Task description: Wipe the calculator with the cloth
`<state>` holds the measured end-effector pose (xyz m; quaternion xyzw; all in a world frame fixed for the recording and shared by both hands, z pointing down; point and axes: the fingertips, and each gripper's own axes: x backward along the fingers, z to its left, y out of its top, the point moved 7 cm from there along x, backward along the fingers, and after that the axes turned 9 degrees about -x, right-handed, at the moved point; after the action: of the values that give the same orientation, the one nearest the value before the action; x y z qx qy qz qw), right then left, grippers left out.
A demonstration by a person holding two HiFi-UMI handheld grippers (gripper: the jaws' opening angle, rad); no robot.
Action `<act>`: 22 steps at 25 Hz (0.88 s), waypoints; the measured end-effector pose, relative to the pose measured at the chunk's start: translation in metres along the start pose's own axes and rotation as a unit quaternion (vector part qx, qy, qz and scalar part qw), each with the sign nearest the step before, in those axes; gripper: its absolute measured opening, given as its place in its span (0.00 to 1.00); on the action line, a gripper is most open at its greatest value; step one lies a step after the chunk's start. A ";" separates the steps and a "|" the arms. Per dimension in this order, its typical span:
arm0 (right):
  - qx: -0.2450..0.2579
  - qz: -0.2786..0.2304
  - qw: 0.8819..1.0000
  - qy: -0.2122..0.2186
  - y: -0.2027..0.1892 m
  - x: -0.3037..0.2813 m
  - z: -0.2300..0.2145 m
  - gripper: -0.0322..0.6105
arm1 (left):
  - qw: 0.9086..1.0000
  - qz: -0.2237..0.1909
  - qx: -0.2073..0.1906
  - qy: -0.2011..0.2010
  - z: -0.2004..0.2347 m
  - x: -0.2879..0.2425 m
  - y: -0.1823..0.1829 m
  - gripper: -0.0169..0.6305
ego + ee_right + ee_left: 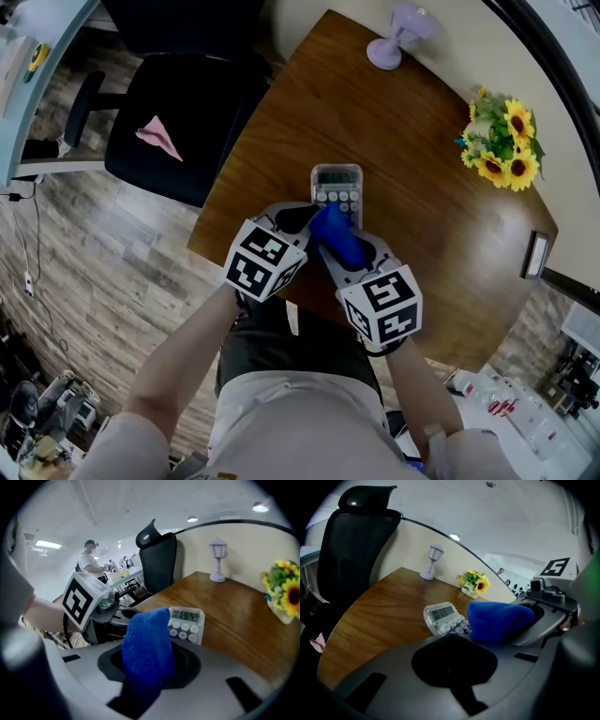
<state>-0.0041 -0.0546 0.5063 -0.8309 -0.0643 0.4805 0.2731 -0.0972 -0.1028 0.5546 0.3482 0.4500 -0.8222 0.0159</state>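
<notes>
Pinching the blue cloth (146,654) over the calculator (337,184), right gripper (147,670) clamped; left gripper (452,660) closed, empty

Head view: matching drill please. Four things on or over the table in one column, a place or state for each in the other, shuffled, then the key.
Things:
1. calculator
2. cloth
3. sunflowers
4. lamp

Places or states:
A. at the far corner of the table
B. clamped in the jaws of the right gripper
C. lying flat on the wood, display up
D. at the table's right side, by the wall

Pairs: 1-C, 2-B, 3-D, 4-A.
</notes>
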 end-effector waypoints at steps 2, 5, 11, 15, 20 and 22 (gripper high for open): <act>-0.021 0.000 1.000 0.000 -0.011 -0.009 0.004 0.26 | 1.000 0.002 -0.002 0.001 0.000 0.000 0.000 0.03; -0.026 0.003 1.000 -0.007 -0.025 -0.019 0.006 0.26 | 1.000 0.004 -0.003 0.000 0.000 -0.001 0.000 0.03; -0.049 0.004 0.999 0.006 -0.023 -0.015 -0.004 0.25 | 1.000 0.002 -0.006 -0.003 0.001 0.001 0.000 0.03; -0.032 0.009 0.999 -0.022 -0.019 -0.007 -0.019 0.25 | 1.000 0.000 -0.011 -0.002 0.000 0.000 0.000 0.03; -0.025 0.018 0.998 -0.047 -0.019 0.002 -0.034 0.25 | 1.000 0.006 -0.013 0.000 -0.001 0.000 0.000 0.03; -0.043 0.021 0.997 -0.060 -0.018 0.009 -0.042 0.25 | 1.000 0.008 -0.005 0.001 -0.002 -0.001 0.001 0.03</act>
<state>0.0386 -0.0525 0.5255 -0.8126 -0.0833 0.5320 0.2230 -0.0947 -0.1027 0.5540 0.3525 0.4511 -0.8195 0.0239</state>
